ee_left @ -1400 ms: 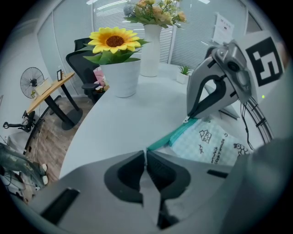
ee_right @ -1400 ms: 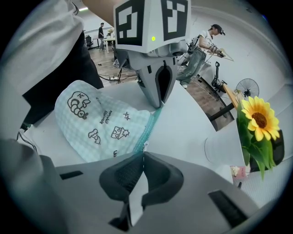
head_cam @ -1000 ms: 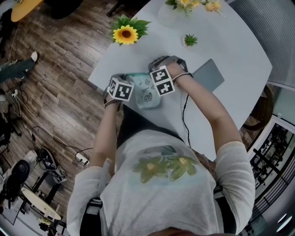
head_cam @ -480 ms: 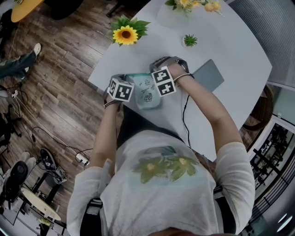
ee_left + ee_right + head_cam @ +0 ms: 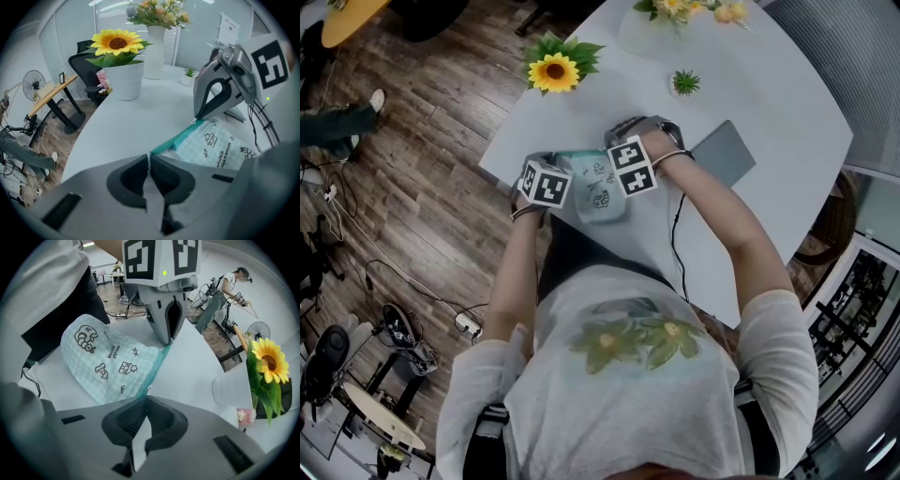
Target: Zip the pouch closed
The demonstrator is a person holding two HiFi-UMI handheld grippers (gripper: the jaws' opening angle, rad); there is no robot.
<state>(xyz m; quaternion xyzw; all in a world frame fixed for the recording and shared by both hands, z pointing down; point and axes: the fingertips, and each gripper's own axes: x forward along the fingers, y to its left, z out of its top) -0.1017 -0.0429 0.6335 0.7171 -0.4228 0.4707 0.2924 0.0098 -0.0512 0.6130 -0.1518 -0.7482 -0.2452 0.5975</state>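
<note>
Nothing on the table has shifted since the earlier frames: both grippers stay where they were, and only a bystander's leg on the wooden floor at the far left has changed place.

The pouch, pale green check with small cartoon prints, lies flat near the left edge of the white table, just in front of the person. Its darker zip band runs along one side. The left gripper has its jaws pressed together on one end of that band. The right gripper is pinched shut on the opposite end, where a small pale tab shows at its tips, probably the pull. Whether the teeth between them are meshed I cannot tell.

To do this step well, the left gripper should act only as an anchor, holding its end low against the table so the band stays straight and lightly stretched. The right should draw along the line of the band, not upward, since lifting would likely buckle the soft fabric and jam the slider. Neither grip should loosen until the slider is seen seated at its stop. The sunflower pot stands well apart on the far side and is no obstacle.
</note>
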